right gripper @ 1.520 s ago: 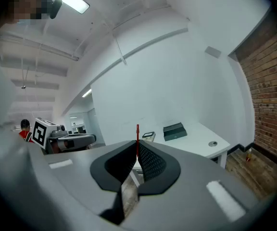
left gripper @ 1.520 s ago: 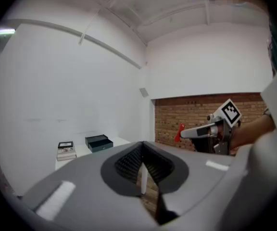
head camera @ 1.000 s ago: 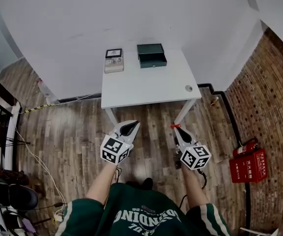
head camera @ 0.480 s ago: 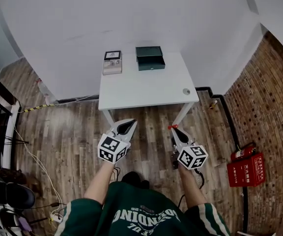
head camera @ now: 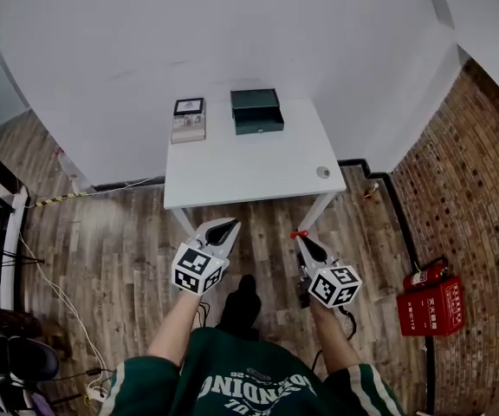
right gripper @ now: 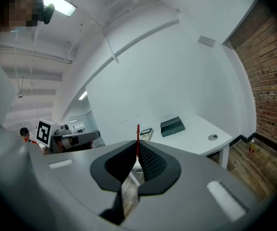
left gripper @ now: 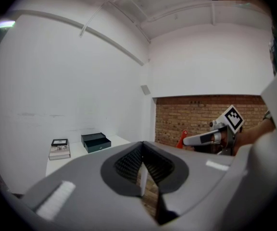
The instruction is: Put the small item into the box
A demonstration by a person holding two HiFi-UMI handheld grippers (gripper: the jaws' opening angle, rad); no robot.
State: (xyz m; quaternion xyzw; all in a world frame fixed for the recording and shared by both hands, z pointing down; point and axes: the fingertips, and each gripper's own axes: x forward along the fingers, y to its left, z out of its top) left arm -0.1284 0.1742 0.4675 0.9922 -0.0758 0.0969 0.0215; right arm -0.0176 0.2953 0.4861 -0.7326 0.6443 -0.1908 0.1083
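A dark green box (head camera: 256,111) stands at the back of the white table (head camera: 241,167), with its top open. On the table's right front corner lies a small round grey item (head camera: 322,172). My left gripper (head camera: 224,227) hangs over the wooden floor in front of the table, shut with nothing in it. To its right, also short of the table, my right gripper (head camera: 300,236) is shut, and a thin red strip shows at its tips. The right gripper view shows the box (right gripper: 172,126) and the round item (right gripper: 213,137) far ahead; the left gripper view shows the box (left gripper: 96,142).
A pale stack with a dark framed top (head camera: 187,120) sits left of the box. A fire extinguisher and red case (head camera: 430,297) stand by the brick wall (head camera: 479,172) at right. Cables (head camera: 55,276) run along the floor at left. A person's shoe (head camera: 241,302) is between the grippers.
The table has come a little nearer and lower in the head view as the person steps forward. Both grippers stay shut and hold their places.
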